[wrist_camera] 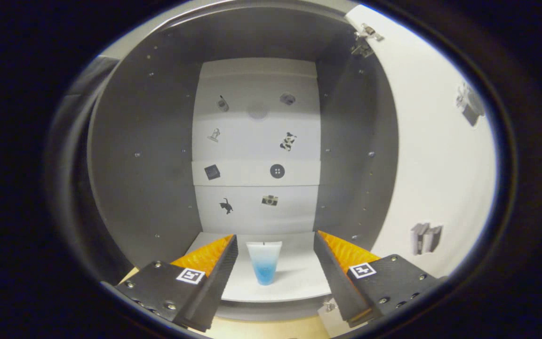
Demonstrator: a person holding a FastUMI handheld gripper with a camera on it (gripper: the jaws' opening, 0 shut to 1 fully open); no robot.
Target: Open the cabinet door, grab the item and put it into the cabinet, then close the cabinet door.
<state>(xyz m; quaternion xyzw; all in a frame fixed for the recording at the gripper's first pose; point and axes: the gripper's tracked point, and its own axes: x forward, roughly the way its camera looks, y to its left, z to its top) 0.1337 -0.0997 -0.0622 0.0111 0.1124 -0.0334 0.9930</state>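
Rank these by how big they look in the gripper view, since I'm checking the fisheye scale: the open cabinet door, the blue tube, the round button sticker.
1. Cabinet door, by far.
2. Blue tube, standing between the open gripper fingers.
3. Button sticker, though it sits farther back, so true size is unsure.

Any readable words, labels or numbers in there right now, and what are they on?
None.
Cabinet back wall and open door: small picture stickers, no lettering.
Open claw: square coded markers, no words.
Blue tube between its fingers: no legible print.
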